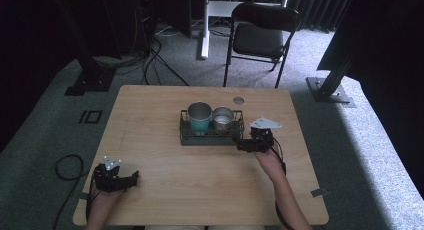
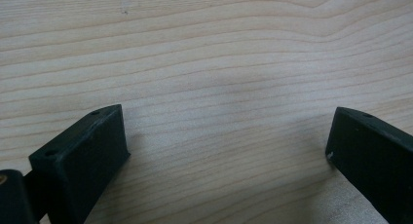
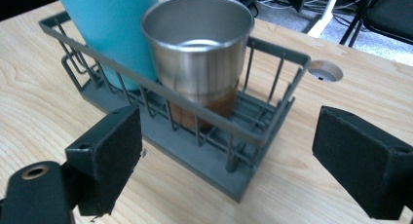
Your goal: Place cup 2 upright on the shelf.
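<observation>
The right tool (image 1: 243, 145) sits just right of centre in the high view, its jaws spread wide and holding nothing, pointed at the right end of the wire rack (image 3: 272, 124); the left tool (image 1: 131, 178) rests low at the lower left of that view over bare table (image 2: 219, 48), jaws likewise spread and empty.

The rack stands at the middle of the table in the high view and takes up the centre of the right gripper view; inside it the steel cup (image 3: 199, 63) stands upright at the near end, with the teal tumbler (image 3: 114, 24) just beside it at the upper left, the two apparently touching.

The steel cup looks rigid and fairly light, but its polished wall is smooth and likely slippery; the taper, wider at the rim, argues for a pinch across the rim or the upper wall, above the rack's top rail, since the bars shield its lower half; the brownish lower band is mostly behind those bars. The rack itself looks stiff, thin-barred metal; its corner post or end rail would give the pads a firm, non-slipping hold, though loaded with two cups it may tip if lifted from one end.
</observation>
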The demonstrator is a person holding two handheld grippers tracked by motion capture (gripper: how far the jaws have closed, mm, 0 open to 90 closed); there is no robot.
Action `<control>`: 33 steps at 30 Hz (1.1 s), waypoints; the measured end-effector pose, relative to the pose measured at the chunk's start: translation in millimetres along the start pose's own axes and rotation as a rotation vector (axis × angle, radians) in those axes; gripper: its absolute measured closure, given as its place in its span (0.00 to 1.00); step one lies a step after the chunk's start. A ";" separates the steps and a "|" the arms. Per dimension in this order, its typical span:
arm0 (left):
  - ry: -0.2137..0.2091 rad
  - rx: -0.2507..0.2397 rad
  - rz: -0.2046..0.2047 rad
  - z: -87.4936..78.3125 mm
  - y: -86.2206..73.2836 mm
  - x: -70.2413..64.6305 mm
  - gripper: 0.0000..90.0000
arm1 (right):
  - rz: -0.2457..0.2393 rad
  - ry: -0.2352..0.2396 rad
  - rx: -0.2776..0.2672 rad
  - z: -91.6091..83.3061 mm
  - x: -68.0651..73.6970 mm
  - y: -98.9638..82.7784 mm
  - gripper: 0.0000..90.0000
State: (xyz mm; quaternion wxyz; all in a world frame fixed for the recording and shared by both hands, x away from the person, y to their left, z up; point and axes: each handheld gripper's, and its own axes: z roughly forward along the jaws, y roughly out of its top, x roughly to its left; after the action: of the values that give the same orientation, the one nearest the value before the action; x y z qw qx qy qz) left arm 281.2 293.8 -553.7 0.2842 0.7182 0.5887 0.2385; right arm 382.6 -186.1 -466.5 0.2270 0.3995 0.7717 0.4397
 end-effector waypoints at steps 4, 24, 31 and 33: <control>0.000 0.000 0.000 0.0 0.0 0.0 0.02 | 0.008 -0.004 -0.003 -4.6 -3.3 -6.6 0.12; 0.000 0.000 -0.001 0.0 0.0 -0.1 0.02 | 0.052 -0.031 0.042 -17.4 -18.0 -53.1 0.12; 0.000 0.001 0.000 -0.1 0.1 0.0 0.02 | 0.061 -0.036 0.078 -20.8 -24.2 -70.2 0.12; 0.000 0.001 0.000 -0.1 0.0 0.0 0.02 | 0.064 -0.040 0.087 -22.1 -25.4 -74.7 0.12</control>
State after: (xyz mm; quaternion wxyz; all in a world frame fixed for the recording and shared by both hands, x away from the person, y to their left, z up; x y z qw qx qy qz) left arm 281.2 293.7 -553.6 0.2838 0.7183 0.5888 0.2382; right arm 350.6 -239.8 -519.5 0.2107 0.4424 0.7722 0.4044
